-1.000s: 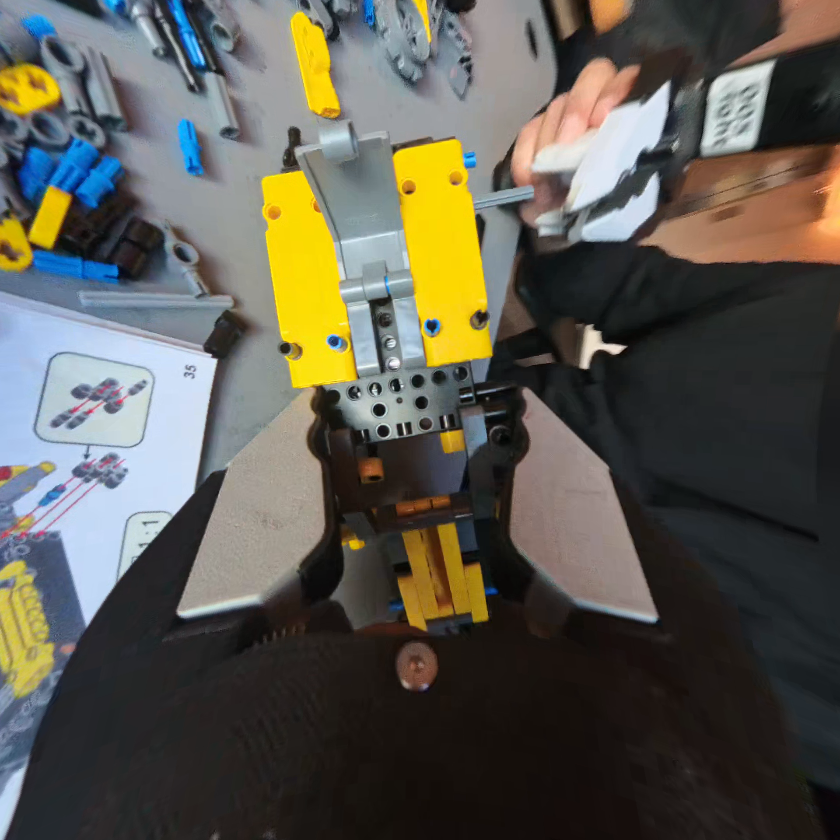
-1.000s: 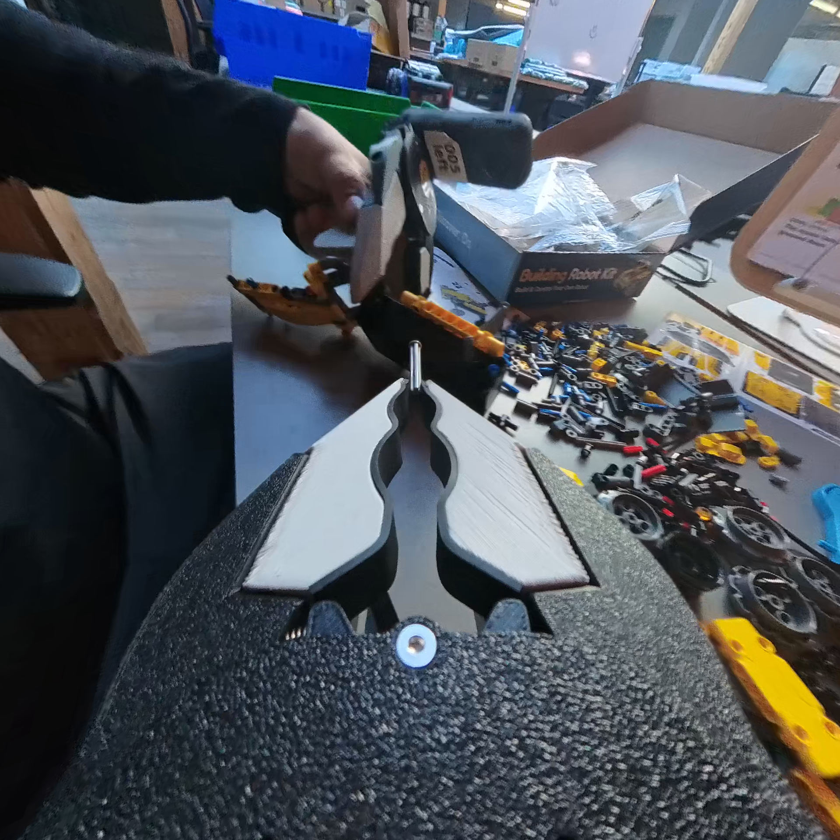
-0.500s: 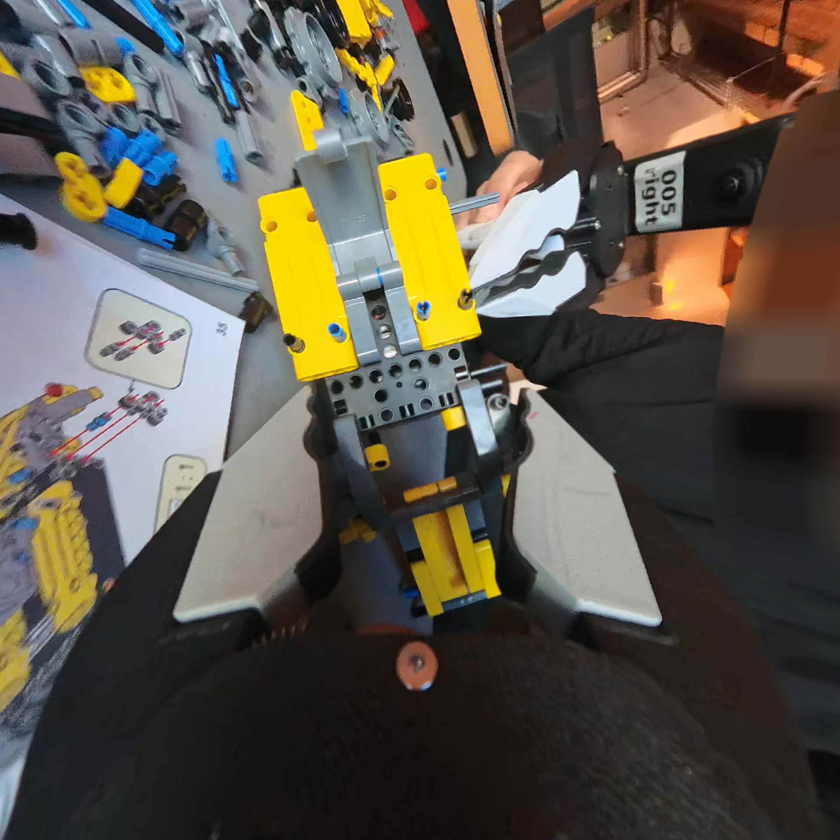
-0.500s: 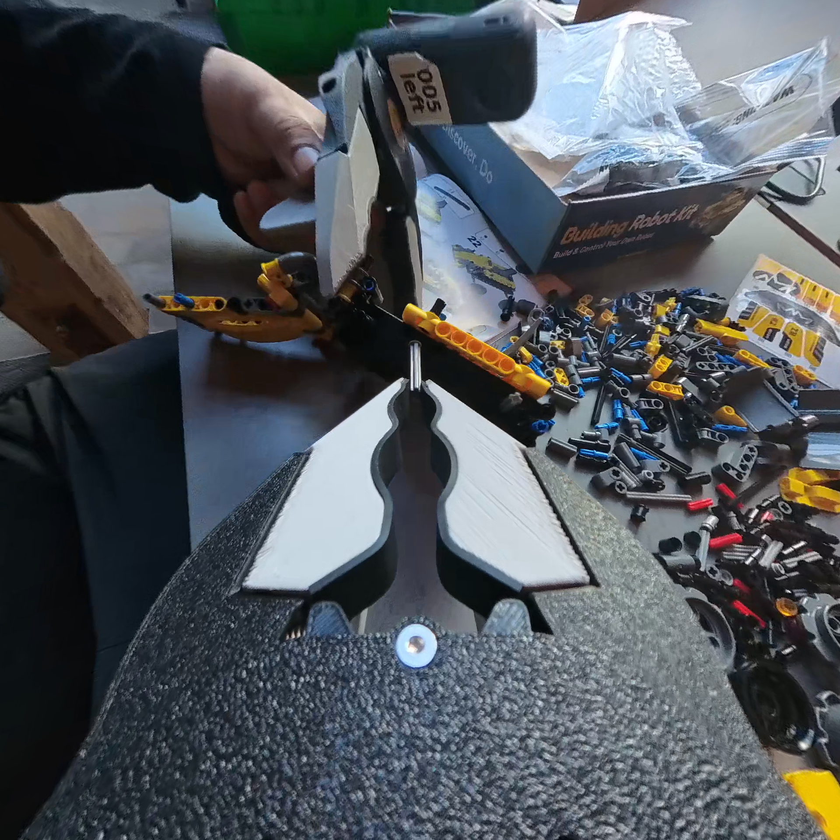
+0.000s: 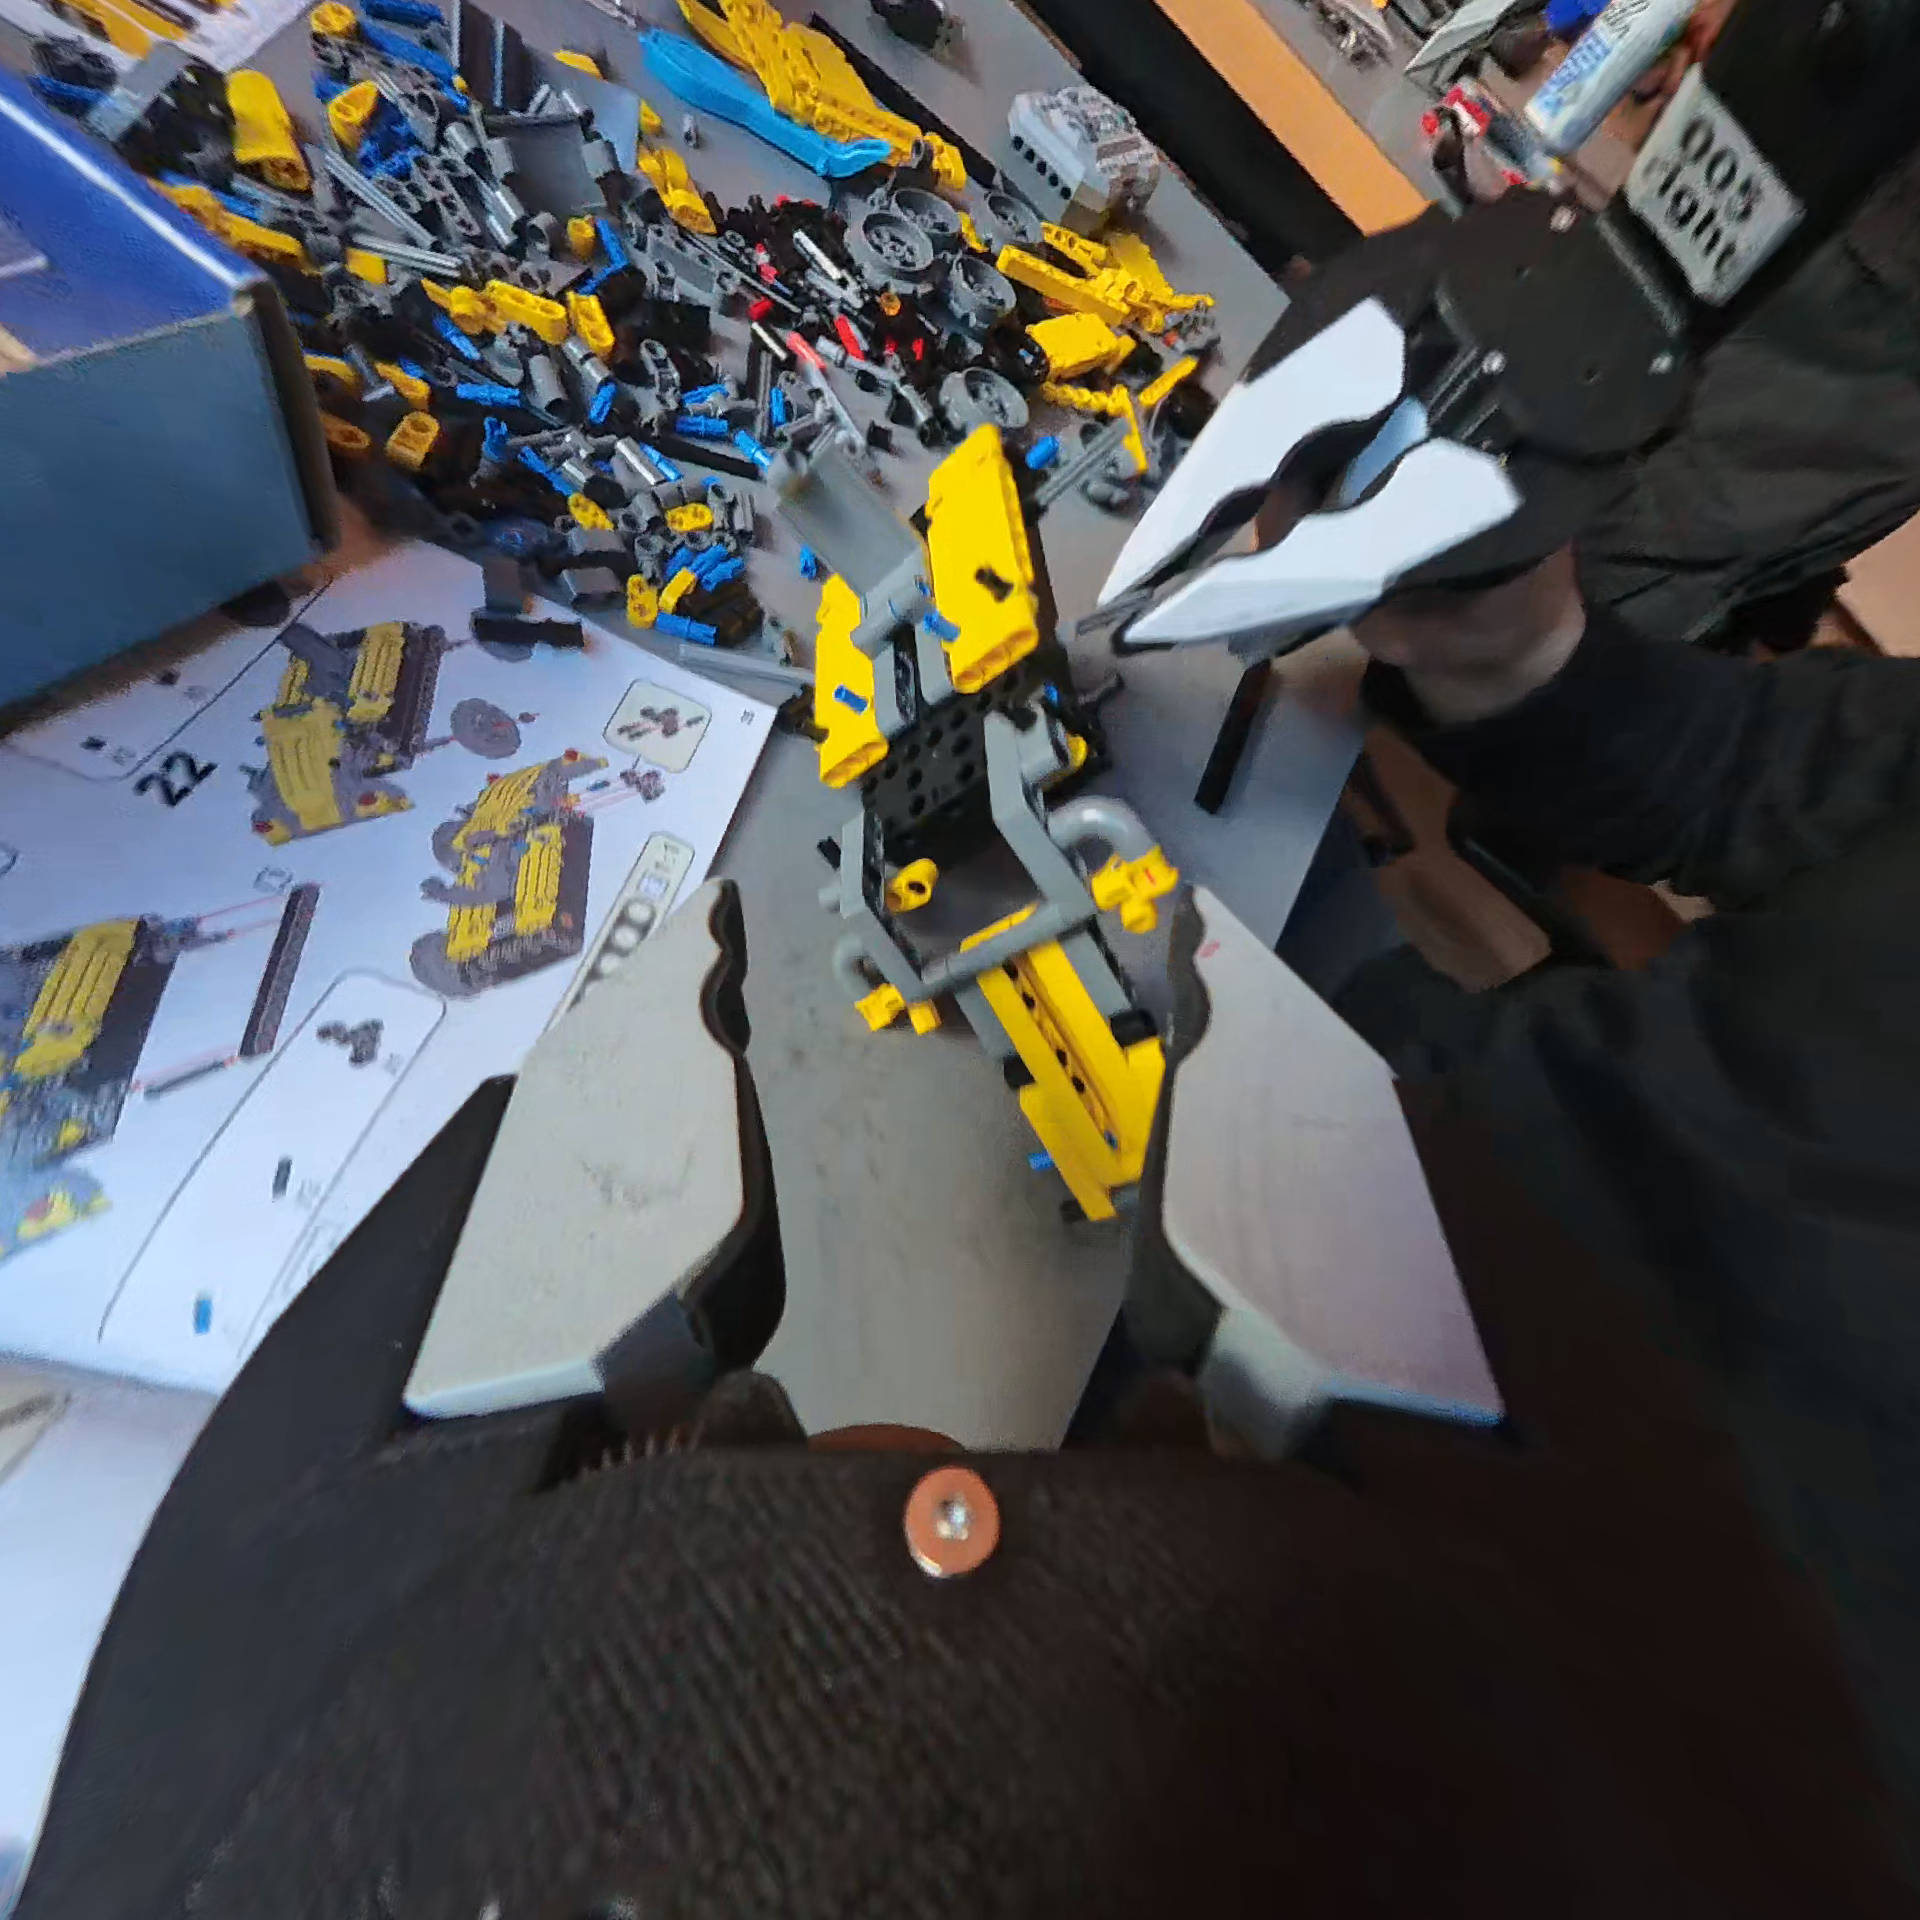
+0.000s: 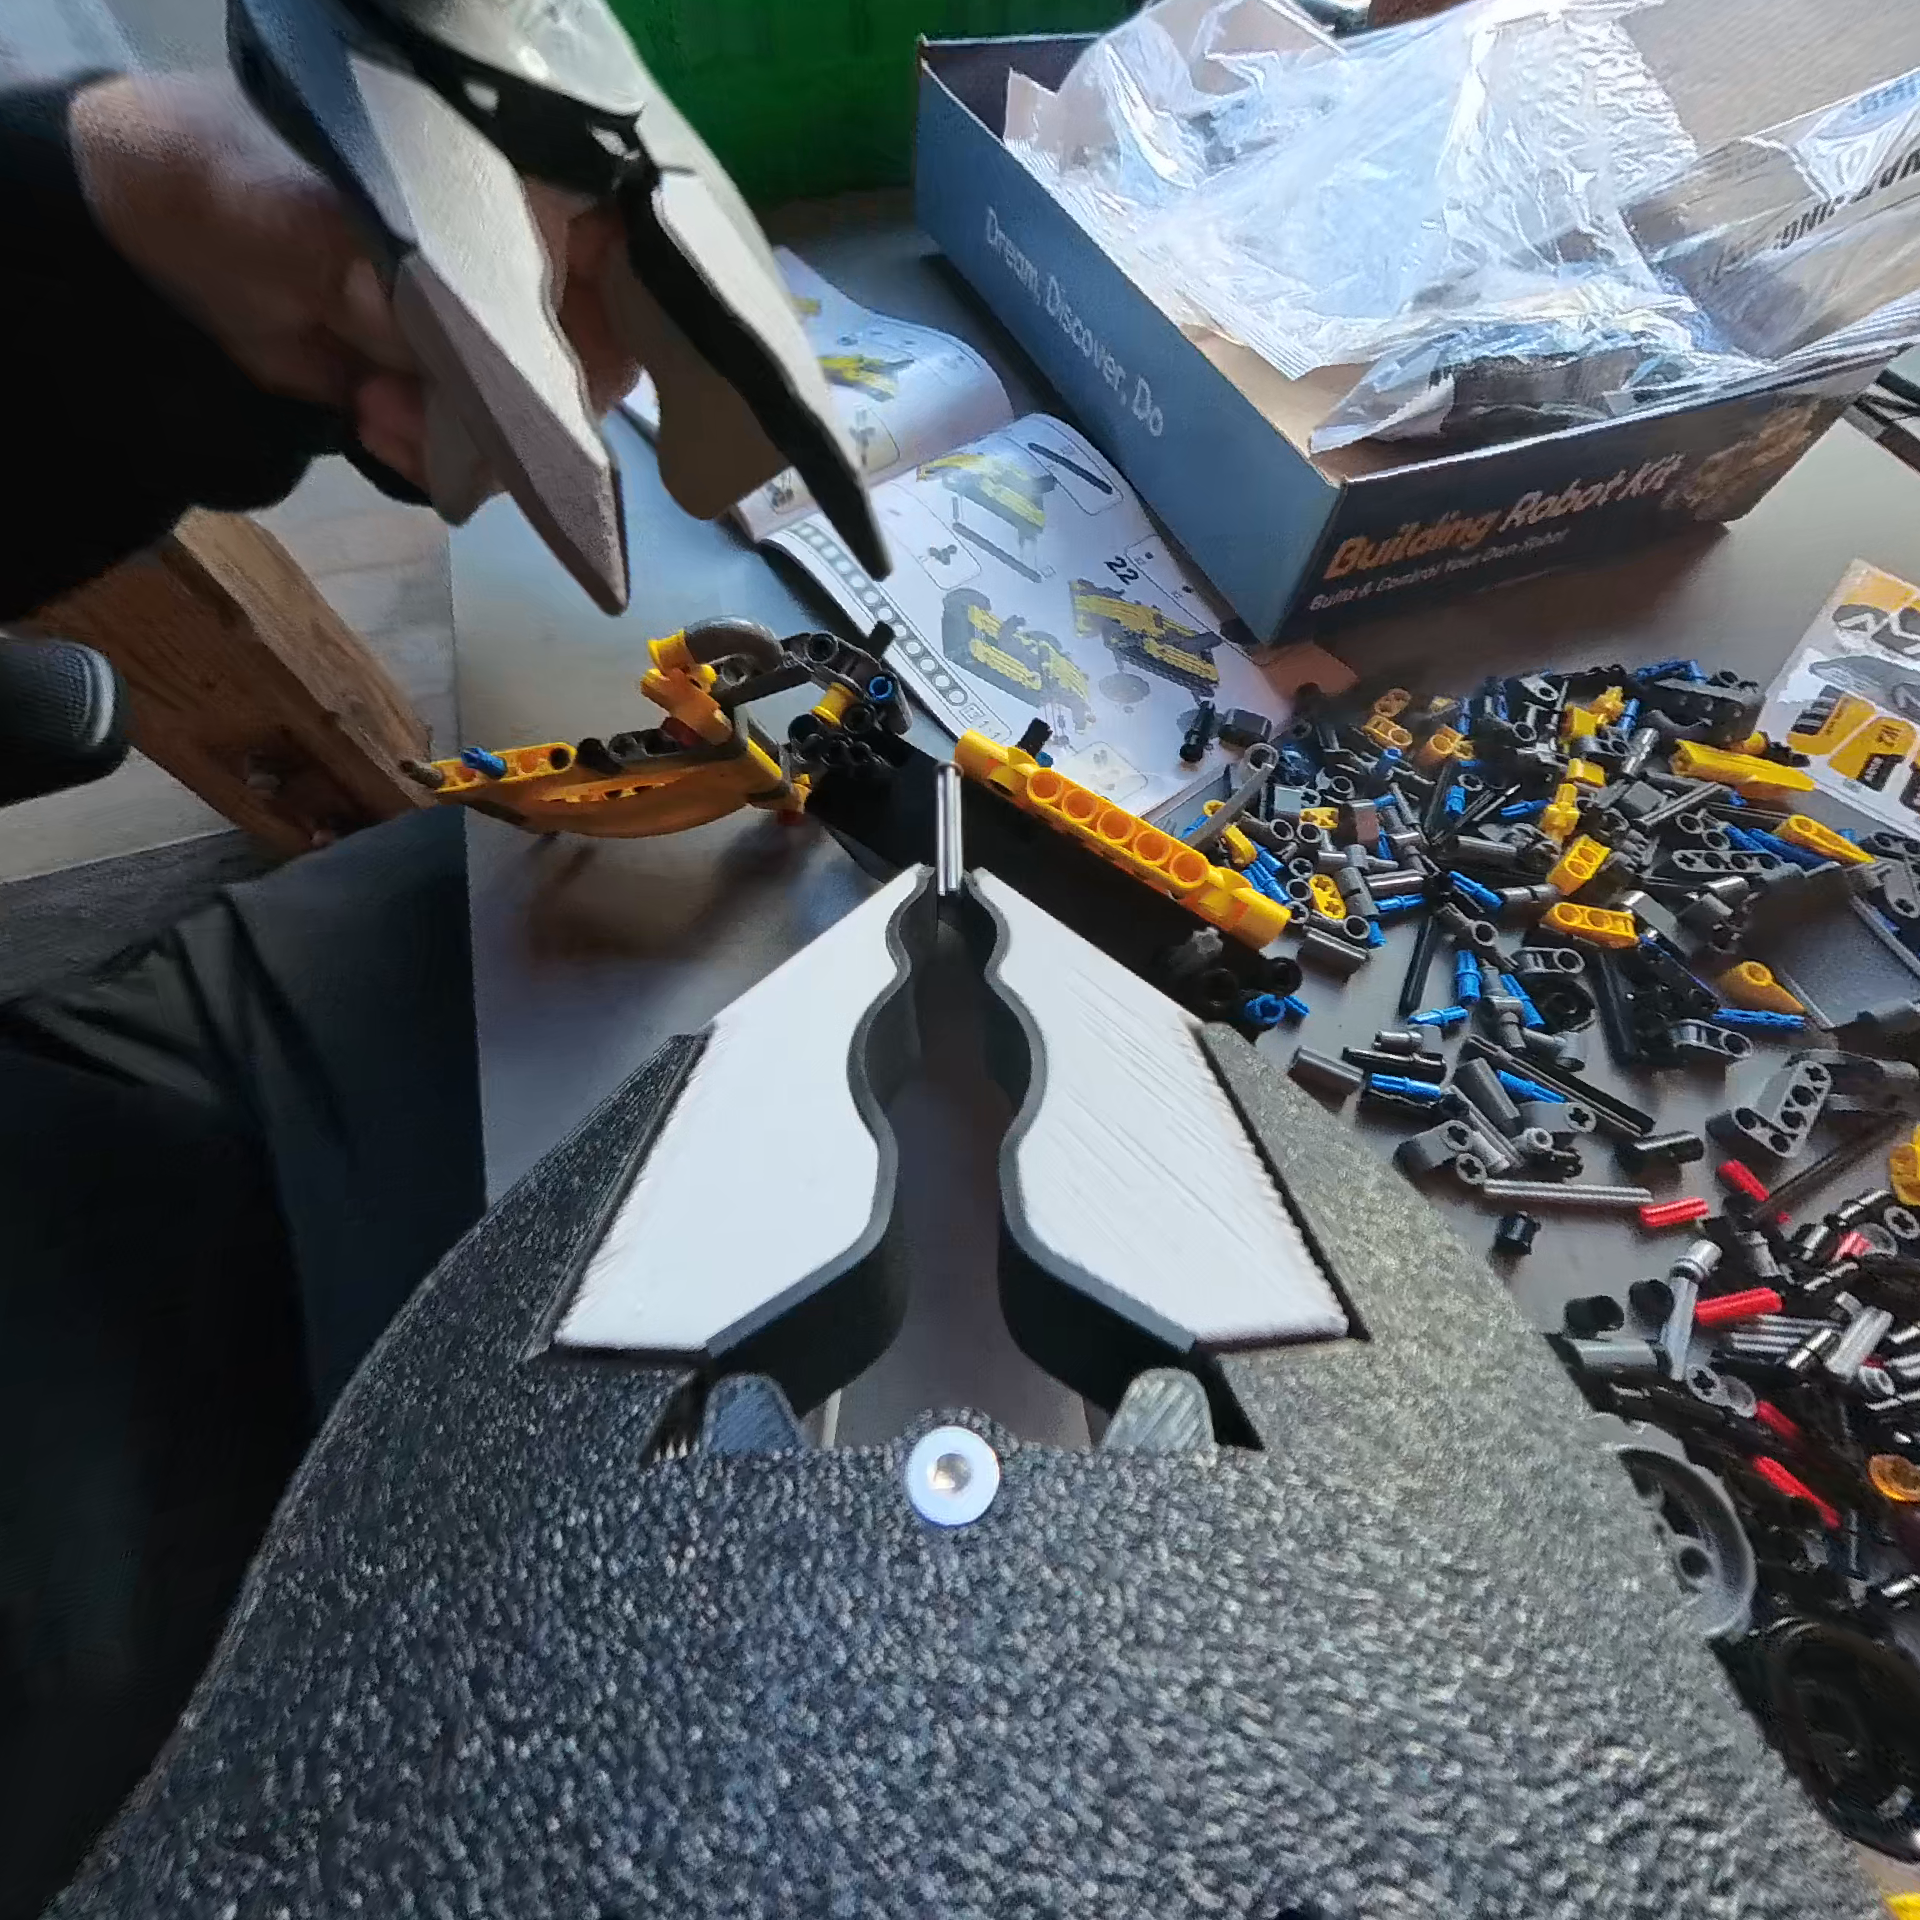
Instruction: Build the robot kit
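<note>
A yellow, black and grey brick-built vehicle model (image 5: 966, 727) lies on the dark table, also in the right wrist view (image 6: 727, 727). My left gripper (image 5: 956, 914) is open and empty; the model's yellow rear end lies between its fingers, close to the right finger (image 5: 1288, 1143). In the right wrist view the left gripper (image 6: 743, 582) hangs open just above the model. My right gripper (image 6: 948, 878) is shut on a thin grey axle (image 6: 948, 821) that sticks out of its tips, a little in front of the model. In the left wrist view it (image 5: 1122, 623) hovers just right of the model's yellow panels.
An open instruction booklet (image 5: 312, 883) lies left of the model. A blue box (image 6: 1299, 447) with clear plastic bags stands behind it. A wide heap of loose parts (image 6: 1558, 935) and wheels (image 5: 935, 249) covers the table. The table edge (image 6: 462, 935) and a person's dark-clothed legs are close by. Across from one pair of fingers to the other is roughly 9 cm.
My left gripper has opened, let go of the model and drawn back; the model now lies on the table. My right gripper still holds the axle, near the model.
</note>
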Tool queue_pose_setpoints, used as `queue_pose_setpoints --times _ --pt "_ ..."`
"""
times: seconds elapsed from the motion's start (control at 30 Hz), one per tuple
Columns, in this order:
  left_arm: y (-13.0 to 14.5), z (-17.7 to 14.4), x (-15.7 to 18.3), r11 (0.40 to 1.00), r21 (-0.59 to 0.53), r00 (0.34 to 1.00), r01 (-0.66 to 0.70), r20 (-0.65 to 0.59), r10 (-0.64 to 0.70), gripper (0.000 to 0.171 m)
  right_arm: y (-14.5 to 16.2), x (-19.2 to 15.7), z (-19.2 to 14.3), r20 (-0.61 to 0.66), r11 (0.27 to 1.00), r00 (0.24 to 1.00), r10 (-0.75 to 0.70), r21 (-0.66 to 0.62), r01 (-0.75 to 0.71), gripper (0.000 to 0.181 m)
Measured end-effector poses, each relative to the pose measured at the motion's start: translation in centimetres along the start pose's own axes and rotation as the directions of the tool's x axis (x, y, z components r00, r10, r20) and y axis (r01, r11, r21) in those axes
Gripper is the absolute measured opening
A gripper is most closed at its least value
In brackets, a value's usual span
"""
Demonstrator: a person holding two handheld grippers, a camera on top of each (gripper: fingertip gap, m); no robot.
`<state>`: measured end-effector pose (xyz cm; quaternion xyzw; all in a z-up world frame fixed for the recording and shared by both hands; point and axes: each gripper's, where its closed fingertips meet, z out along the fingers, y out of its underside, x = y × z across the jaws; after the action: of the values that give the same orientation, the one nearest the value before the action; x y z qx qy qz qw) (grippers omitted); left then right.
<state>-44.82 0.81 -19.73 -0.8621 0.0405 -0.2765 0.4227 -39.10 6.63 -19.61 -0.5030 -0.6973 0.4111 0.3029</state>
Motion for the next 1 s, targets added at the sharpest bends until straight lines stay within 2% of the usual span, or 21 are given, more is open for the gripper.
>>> queue_pose_setpoints --times 0.23,0.3,0.4,0.5,0.57,0.7,0.83,1.0 --pt "2.7 -2.0 -0.9 0.990 0.133 0.993 -0.055 0.110 0.041 0.074 -0.5 -0.6 -1.2 0.040 1.000 0.999 0.029 -0.003 -0.029 0.004" --pt "2.9 -2.3 -1.0 0.981 0.155 0.985 -0.117 0.147 0.094 0.070 -0.7 -0.9 -1.7 0.049 0.999 0.998 0.038 -0.013 -0.037 0.004" --pt "3.4 -2.4 -1.0 0.964 0.118 0.955 -0.239 0.208 0.212 0.063 -1.2 -0.9 -2.4 0.061 0.997 0.995 0.076 -0.011 -0.075 0.004" --pt "2.5 -2.8 -0.7 0.924 0.136 0.909 -0.358 0.278 0.311 0.056 -2.2 -1.8 -2.6 0.127 0.994 0.986 0.108 0.010 -0.110 0.004" --pt "2.2 -2.9 -0.5 0.905 0.153 0.889 -0.398 0.307 0.339 0.054 -2.0 -1.8 -2.1 0.125 0.995 0.987 0.103 -0.013 -0.102 0.004" --pt "2.3 -2.7 0.0 0.887 0.156 0.877 -0.434 0.300 0.376 0.046 -2.0 -2.2 -1.1 0.147 0.995 0.984 0.099 -0.011 -0.099 0.004" --pt "2.1 -3.0 0.0 0.890 0.187 0.889 -0.416 0.291 0.355 0.040 -2.2 -2.4 -0.9 0.162 0.997 0.984 0.076 0.017 -0.079 0.004" --pt "2.0 -3.0 0.1 0.882 0.187 0.878 -0.433 0.308 0.366 0.039 -2.3 -2.7 -1.0 0.195 0.996 0.978 0.071 0.033 -0.079 0.004"
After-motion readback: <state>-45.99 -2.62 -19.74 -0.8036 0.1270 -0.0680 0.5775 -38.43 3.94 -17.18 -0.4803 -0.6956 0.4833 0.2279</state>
